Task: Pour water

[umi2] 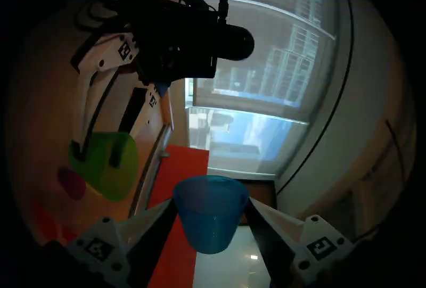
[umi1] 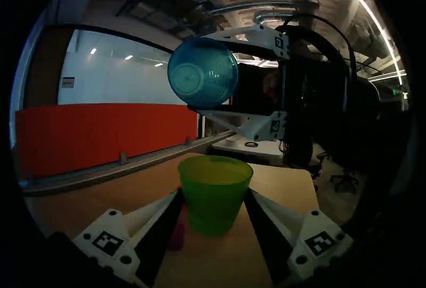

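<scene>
- While pinched from both sides by the narrowed fingers of the left gripper [umi1: 214,197], upright at the wooden tabletop [umi1: 229,264]: translucent green cup [umi1: 215,179]; contact with the wood not discernible
- Higher up and apart from the green cup: translucent blue cup [umi1: 202,72], tipped onto its side, base turned toward the left gripper's camera
- Clamped on the blue cup from above and below: right gripper [umi1: 199,74], rolled sideways, both fingers pressing the wall
- Seen in the right gripper view: blue cup wedged between that gripper's own fingertips, green cup off to the left
- Just beside the green cup's foot: small magenta object [umi1: 177,235], unidentifiable
- Behind the table: orange panel [umi1: 106,133]
</scene>
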### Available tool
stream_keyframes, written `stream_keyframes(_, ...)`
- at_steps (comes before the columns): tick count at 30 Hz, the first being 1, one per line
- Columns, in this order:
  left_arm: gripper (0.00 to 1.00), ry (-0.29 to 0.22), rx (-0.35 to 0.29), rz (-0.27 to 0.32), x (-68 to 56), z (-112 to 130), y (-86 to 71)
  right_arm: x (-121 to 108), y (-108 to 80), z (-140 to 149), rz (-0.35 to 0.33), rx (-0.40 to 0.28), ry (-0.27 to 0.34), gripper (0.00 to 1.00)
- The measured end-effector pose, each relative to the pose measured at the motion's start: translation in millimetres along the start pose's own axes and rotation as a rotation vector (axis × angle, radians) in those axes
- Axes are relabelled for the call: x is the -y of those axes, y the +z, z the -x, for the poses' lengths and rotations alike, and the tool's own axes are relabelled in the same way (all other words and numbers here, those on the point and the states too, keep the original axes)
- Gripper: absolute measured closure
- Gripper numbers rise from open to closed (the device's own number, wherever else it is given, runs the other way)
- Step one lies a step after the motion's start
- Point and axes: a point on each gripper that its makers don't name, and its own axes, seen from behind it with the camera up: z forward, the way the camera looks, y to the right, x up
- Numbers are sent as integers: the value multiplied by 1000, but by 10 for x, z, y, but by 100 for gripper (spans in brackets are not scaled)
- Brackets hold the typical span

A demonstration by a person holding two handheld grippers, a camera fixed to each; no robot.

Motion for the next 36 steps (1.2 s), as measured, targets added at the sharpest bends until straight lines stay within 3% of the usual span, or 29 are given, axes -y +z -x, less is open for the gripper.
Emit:
stream_keyframes(5,19,1,0,-1,-1,-10,2,-4,3,-4,2,0,36,11)
stream_keyframes(8,19,1,0,0,-5,-13,2,9,-1,-12,1,-4,92,11)
stream_keyframes(14,19,2,2,0,2,0,14,51,-31,-43,-10,-17,263,11)
stream_keyframes(26,19,12,7,-5,26,-35,-1,122,-82,105,10,6,644,11)
stream_keyframes(29,19,14,5,-9,44,-41,-6,144,-102,146,13,10,767,11)
stream_keyframes(36,19,20,8,-17,67,-50,-27,123,-121,273,7,1,1128,11)
